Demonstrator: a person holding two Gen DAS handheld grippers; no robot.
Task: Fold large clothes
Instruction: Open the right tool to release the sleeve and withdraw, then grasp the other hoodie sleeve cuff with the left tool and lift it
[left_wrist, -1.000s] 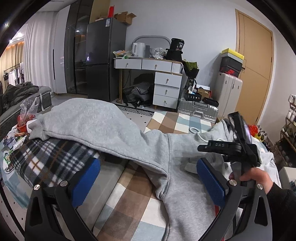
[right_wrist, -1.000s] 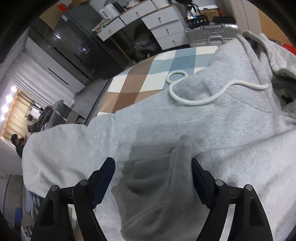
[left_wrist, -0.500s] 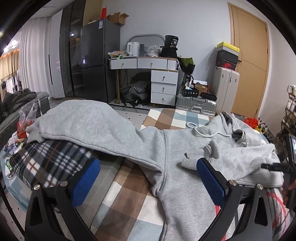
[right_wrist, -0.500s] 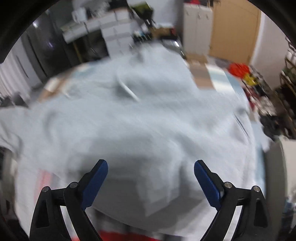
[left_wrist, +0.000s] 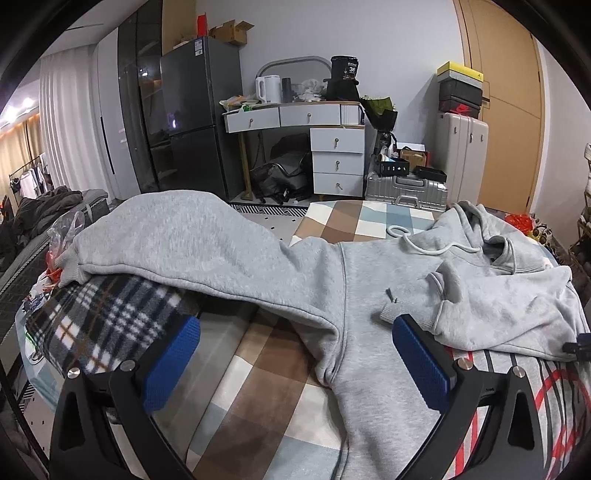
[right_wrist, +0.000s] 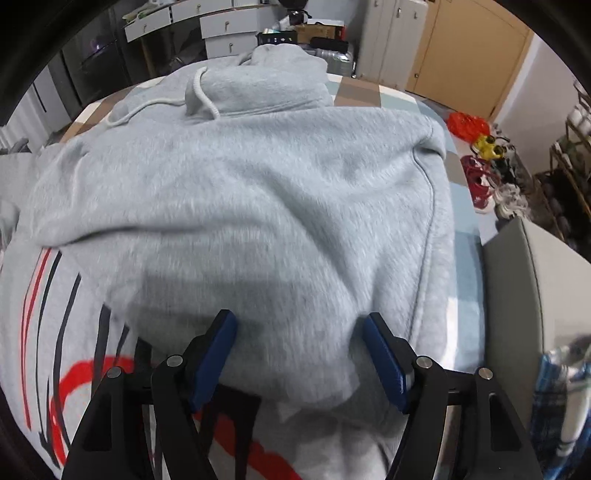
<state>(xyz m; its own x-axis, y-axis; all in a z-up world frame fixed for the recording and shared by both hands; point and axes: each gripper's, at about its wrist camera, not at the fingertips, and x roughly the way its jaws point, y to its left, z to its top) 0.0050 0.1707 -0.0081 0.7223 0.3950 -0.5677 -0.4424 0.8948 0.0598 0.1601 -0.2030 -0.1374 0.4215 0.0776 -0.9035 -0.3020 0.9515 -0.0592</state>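
Observation:
A grey hoodie (left_wrist: 369, 266) lies face up on the bed, hood (left_wrist: 491, 240) at the far end. One sleeve (left_wrist: 177, 236) stretches left over a plaid blanket (left_wrist: 110, 314). The other sleeve is folded across the chest, its cuff (left_wrist: 391, 312) near my left gripper's right pad. My left gripper (left_wrist: 295, 354) is open above the sheet at the hoodie's armpit, holding nothing. In the right wrist view the hoodie (right_wrist: 258, 206) fills the frame. My right gripper (right_wrist: 301, 350) points steeply down at the folded sleeve's edge. Its jaws are closing with that grey fabric between the pads.
A checked sheet (left_wrist: 266, 387) covers the bed. Beyond the bed stand a dark fridge (left_wrist: 199, 118), white drawers (left_wrist: 336, 155), a silver suitcase (left_wrist: 406, 188) and a wooden door (left_wrist: 506, 110). A grey box (right_wrist: 524, 295) sits beside the bed's right edge, with a red bag (right_wrist: 467, 125) on the floor.
My right gripper swung from the hoodie's middle to its right side, leaving the sleeve cuff lying across the chest. Its hand left the left wrist view. Its jaws narrowed. The left gripper barely moved.

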